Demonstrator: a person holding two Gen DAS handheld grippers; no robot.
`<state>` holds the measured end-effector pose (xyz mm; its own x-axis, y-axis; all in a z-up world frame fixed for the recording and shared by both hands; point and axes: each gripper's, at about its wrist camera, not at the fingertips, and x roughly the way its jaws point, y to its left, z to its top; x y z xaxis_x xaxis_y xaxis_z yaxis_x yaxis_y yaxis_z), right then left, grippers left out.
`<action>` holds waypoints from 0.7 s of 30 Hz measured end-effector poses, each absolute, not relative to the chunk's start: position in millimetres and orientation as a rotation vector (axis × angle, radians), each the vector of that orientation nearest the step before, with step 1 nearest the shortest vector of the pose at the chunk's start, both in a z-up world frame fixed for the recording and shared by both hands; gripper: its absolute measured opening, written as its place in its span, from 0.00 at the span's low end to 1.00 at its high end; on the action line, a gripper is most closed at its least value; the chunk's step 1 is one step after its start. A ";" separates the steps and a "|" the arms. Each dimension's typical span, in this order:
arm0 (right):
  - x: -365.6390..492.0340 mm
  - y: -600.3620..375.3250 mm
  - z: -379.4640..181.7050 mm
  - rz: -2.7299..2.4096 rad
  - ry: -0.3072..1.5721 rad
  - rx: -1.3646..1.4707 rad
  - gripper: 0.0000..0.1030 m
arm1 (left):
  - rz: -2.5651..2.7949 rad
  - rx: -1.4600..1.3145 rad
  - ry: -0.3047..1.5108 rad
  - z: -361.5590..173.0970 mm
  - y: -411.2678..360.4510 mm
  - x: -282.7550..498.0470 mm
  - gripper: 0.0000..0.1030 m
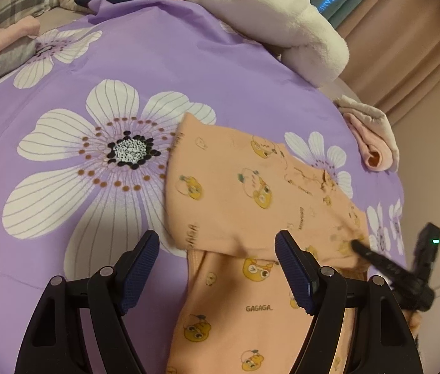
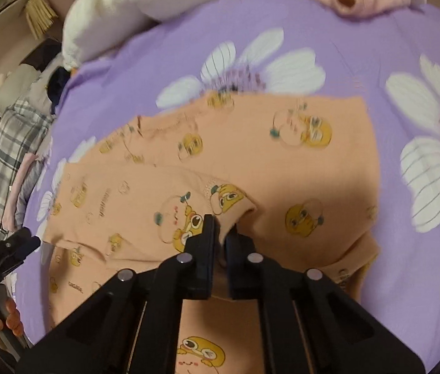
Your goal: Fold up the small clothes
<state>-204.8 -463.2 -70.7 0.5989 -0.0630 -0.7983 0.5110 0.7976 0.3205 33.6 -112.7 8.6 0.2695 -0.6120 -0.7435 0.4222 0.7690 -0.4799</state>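
Purple flowered bedspread [image 1: 188, 71] under the peach garment [image 2: 282, 168]: I'm pinching its folded sleeve cuff [image 2: 235, 208] in the closed right gripper [image 2: 221, 233], left gripper [image 1: 217, 243] hovering wide and empty just beside that garment, and next I'm judging the cuff needs carrying across the body.

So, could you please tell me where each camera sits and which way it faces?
Left wrist: on the left tongs, looking steeply down at the peach cartoon-print garment on the purple flowered bedsheet; open jaws show.
Right wrist: on the right tongs, angled down the same way; jaws pinched on a garment fold, a hand at lower left.
Shared: garment, sheet, white plush blanket, and each view catches the other tongs.
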 end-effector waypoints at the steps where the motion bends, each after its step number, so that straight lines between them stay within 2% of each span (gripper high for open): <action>1: -209.2 -465.8 -62.0 -0.365 0.838 0.568 0.06 | -0.703 -0.199 1.089 9.3 -112.0 34.4 0.74; 4: -227.5 -483.4 -40.4 -0.418 0.783 0.562 0.06 | -0.699 -0.198 1.086 9.9 -112.3 37.7 0.74; 9: -234.6 -500.9 -53.9 -0.496 0.882 0.530 0.11 | -0.712 -0.189 1.094 8.7 -126.8 42.6 0.74; 10: -233.8 -502.0 -57.4 -0.515 0.908 0.528 0.16 | -0.716 -0.178 1.096 8.4 -132.9 42.9 0.74; 11: -233.6 -502.5 -59.0 -0.550 0.923 0.512 0.30 | -0.725 -0.167 1.094 8.6 -138.7 42.2 0.74; 12: -236.9 -501.3 -57.7 -0.581 0.905 0.489 0.31 | -0.741 -0.156 1.088 9.8 -144.6 40.9 0.74; 15: -246.6 -495.3 -46.4 -0.536 0.798 0.515 0.31 | -0.793 -0.099 1.035 17.3 -162.9 31.9 0.73; 16: -248.1 -490.6 -43.3 -0.512 0.776 0.510 0.31 | -0.813 -0.082 1.021 18.6 -168.3 28.7 0.67; 19: -246.8 -477.9 -46.4 -0.425 0.776 0.488 0.22 | -0.867 -0.035 1.025 14.1 -182.6 23.2 0.53; 21: -242.6 -472.8 -59.3 -0.412 0.831 0.465 0.16 | -0.857 0.004 1.044 4.2 -188.1 23.4 0.51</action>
